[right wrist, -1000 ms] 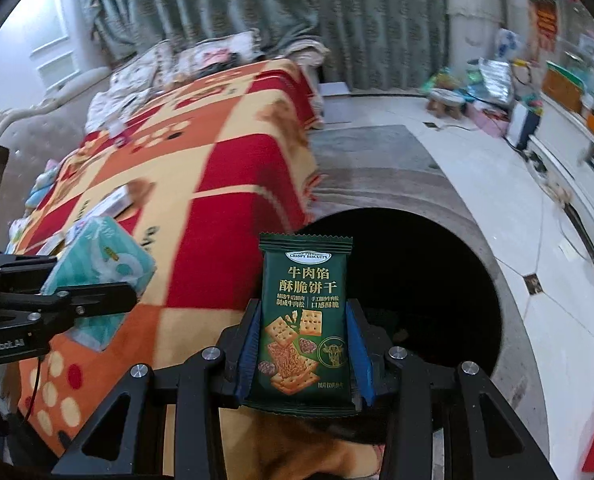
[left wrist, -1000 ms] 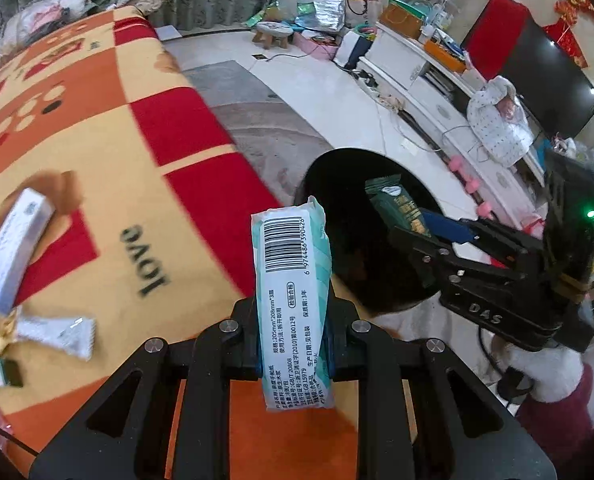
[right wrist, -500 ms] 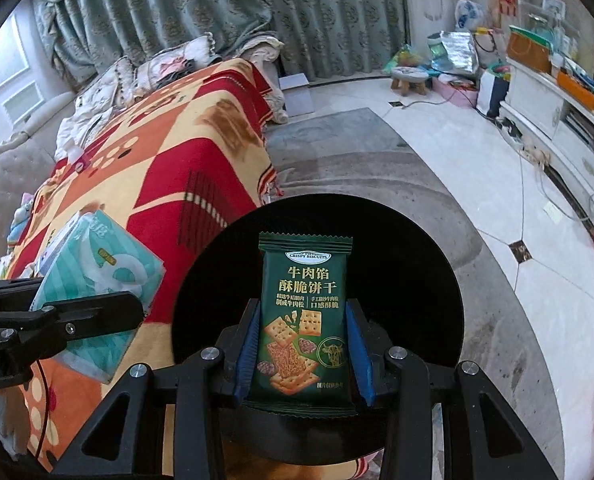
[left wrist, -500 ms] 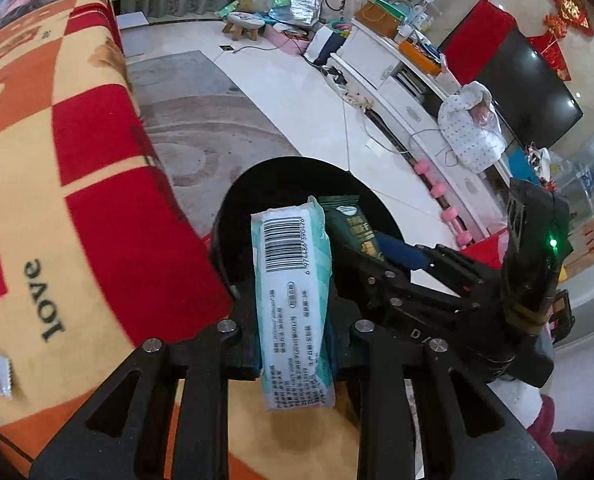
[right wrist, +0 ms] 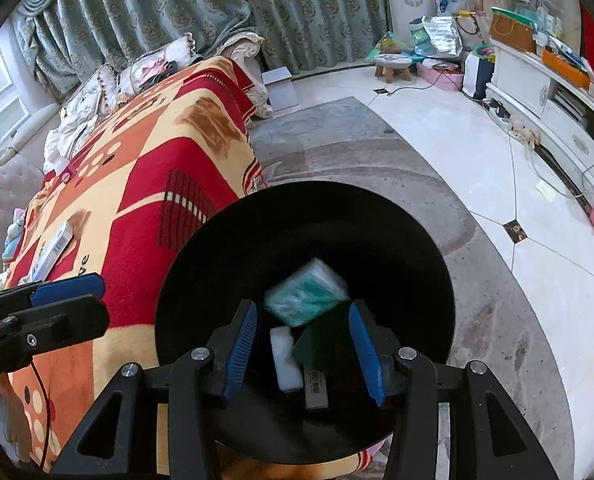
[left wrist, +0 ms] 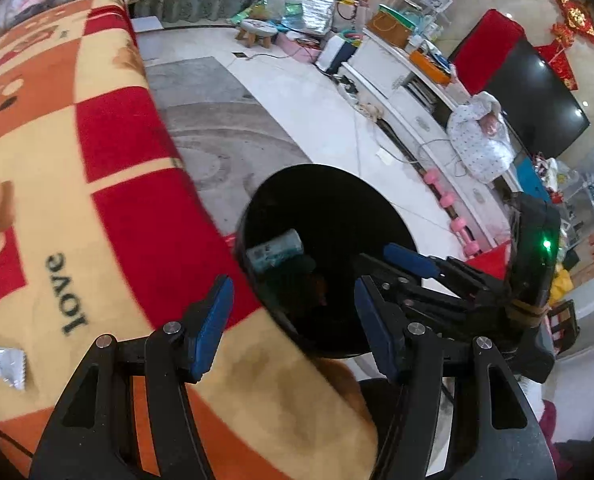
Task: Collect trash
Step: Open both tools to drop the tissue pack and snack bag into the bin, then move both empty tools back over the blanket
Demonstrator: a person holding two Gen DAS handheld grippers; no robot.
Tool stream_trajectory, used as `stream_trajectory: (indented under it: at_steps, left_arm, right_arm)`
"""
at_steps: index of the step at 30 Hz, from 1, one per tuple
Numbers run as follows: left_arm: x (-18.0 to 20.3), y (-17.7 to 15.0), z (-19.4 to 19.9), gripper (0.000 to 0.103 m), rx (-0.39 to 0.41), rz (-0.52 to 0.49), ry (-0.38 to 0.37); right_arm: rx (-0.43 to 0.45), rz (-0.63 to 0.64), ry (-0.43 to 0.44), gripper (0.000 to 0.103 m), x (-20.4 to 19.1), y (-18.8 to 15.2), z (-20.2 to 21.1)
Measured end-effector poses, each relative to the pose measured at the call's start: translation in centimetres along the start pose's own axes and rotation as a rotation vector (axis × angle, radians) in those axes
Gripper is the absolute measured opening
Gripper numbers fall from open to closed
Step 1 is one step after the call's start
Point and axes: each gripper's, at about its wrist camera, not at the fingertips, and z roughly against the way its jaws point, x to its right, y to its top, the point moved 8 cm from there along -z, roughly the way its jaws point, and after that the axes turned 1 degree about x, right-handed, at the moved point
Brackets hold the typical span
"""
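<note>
Both tools over black bin beside bed: left tool spread, empty; right tool spread, empty. Tissue pack and green wrapper inside bin. Silver wrapper on bed, uncollected.

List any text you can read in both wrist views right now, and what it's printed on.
"love": on the blanket, in dark letters, clear in the left wrist view.
Barcode stripes on the white box lying on the blanket: digits too small to read.
Teal tissue pack in the black bin: print blurred.
Barcode label in the bin: unreadable.
Red wall decorations: characters not legible.
</note>
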Motion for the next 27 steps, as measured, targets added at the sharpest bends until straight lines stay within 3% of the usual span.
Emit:
stream_trajectory:
  at_steps: [17,27]
  left_arm:
    - [-5.7,-1.5,4.0,0.062,0.089,0.038,0.176]
    - [-10.1,-3.6,8.0,0.062,0.132,0.079,0.286]
  right_arm:
    - [0.008,0.083,0.030,0.048,-4.9,-0.4,1.2]
    - [0.005,0.162,0.087,0.057,-10.9,-1.0,0.9]
